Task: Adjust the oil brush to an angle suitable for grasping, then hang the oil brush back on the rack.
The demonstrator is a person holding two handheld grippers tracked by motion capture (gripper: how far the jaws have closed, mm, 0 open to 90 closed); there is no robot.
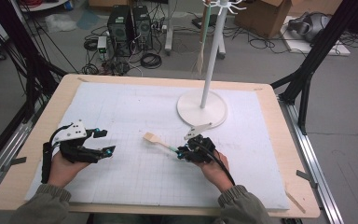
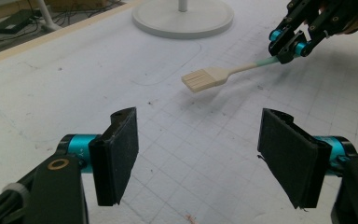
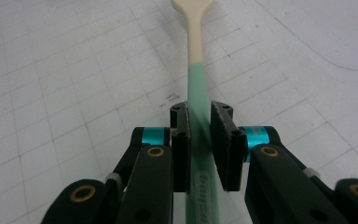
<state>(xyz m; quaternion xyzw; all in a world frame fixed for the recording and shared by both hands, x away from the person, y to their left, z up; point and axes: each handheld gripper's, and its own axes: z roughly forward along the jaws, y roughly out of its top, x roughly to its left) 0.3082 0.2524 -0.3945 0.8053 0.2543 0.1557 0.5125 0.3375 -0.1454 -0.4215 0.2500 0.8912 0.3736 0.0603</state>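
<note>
Jaws of the right gripper [image 3: 199,140] pinch the green handle of a cream slotted spatula [image 2: 214,77], its head raised just above the white gridded table [image 1: 135,112]. The left gripper [image 2: 198,154] rests well apart, its 2 jaws spread, nothing between them.

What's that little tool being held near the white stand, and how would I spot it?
Find the white stand with its round base on the gridded mat. Just in front of it, the right gripper is shut on a slim spatula, held by its mint-green handle. Its flat cream slotted head sets it apart from everything black or white around it.
</note>
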